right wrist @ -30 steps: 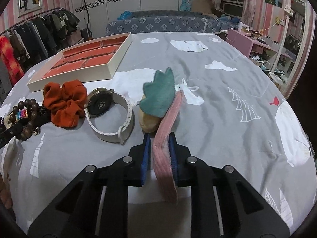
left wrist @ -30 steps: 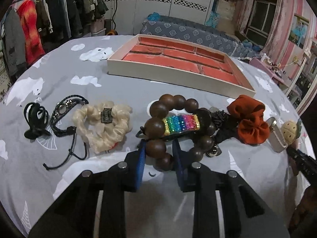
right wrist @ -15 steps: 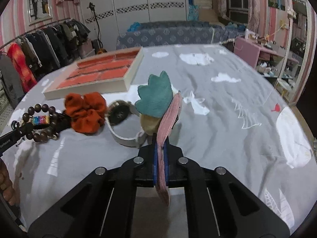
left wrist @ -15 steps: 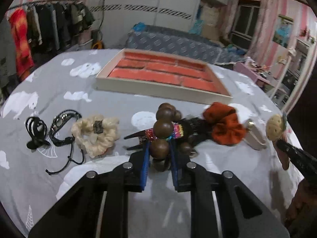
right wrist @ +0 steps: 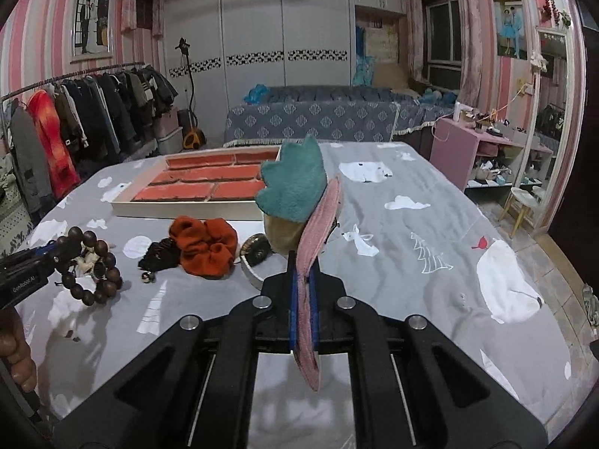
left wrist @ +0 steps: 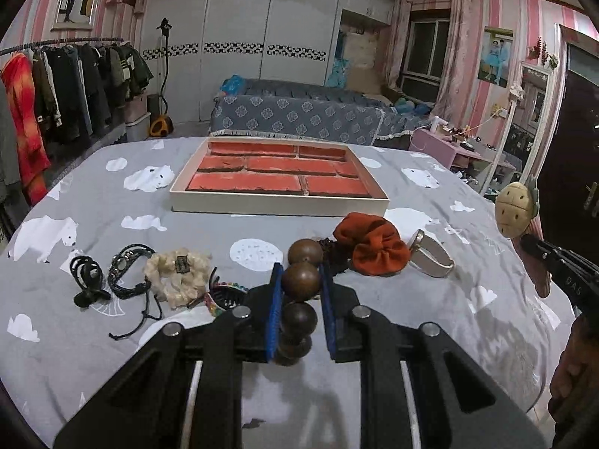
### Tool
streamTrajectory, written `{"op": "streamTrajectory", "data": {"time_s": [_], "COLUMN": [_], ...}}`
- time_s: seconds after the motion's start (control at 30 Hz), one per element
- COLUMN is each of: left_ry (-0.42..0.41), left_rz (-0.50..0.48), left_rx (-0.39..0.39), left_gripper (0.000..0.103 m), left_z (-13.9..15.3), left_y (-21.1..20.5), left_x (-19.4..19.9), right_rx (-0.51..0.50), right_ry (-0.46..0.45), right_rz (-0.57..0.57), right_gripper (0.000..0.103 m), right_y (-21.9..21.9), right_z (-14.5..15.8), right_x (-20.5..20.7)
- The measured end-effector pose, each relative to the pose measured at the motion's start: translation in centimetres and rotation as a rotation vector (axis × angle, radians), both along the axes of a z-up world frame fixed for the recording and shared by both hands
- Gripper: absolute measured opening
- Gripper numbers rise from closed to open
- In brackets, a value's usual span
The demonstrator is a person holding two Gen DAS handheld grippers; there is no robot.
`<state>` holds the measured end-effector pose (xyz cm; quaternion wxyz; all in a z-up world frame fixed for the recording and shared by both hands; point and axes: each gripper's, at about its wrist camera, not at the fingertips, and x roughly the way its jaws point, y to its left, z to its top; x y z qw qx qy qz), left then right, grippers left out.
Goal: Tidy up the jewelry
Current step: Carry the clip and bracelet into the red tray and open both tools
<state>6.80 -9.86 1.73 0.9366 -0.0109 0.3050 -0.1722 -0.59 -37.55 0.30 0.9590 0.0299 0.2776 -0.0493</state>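
Left gripper (left wrist: 299,292) clamps the wooden bead bracelet (left wrist: 301,277), lifted just before the red-lined tray (left wrist: 277,202); its side reads partly "Gen". Right gripper (right wrist: 304,299) pinches the pink pineapple clip (right wrist: 318,239) right of that tray.

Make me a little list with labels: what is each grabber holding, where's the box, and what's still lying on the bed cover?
left gripper: shut on the wooden bead bracelet, lifted
right gripper: shut on the pink strap of the pineapple plush clip, lifted
tray: red compartments, nothing seen inside, beyond the items
still lying: orange scrunchie, watch, cream scrunchie, black cord bracelet, black hair clip
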Motion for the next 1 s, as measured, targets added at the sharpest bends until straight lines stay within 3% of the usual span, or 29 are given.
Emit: {"op": "streamTrajectory", "data": {"time_s": [0.57,1.0], "left_ry": [-0.151,-0.198], "left_rz": [-0.043,0.002], "left_rx": [-0.013,0.003], "left_gripper": [0.019,0.02], "left_z": [4.9,5.9], "left_y": [1.4,2.8], "left_x": [-5.2,-4.0], "right_rx": [-0.034,-0.019], "right_ry": [-0.107,-0.109], "right_rz": [0.014,0.028], "right_gripper": [0.006,0.006], "right_y": [3.4,4.0], "right_z": [4.0,4.7], "right_x": [-4.2,-3.5]}}
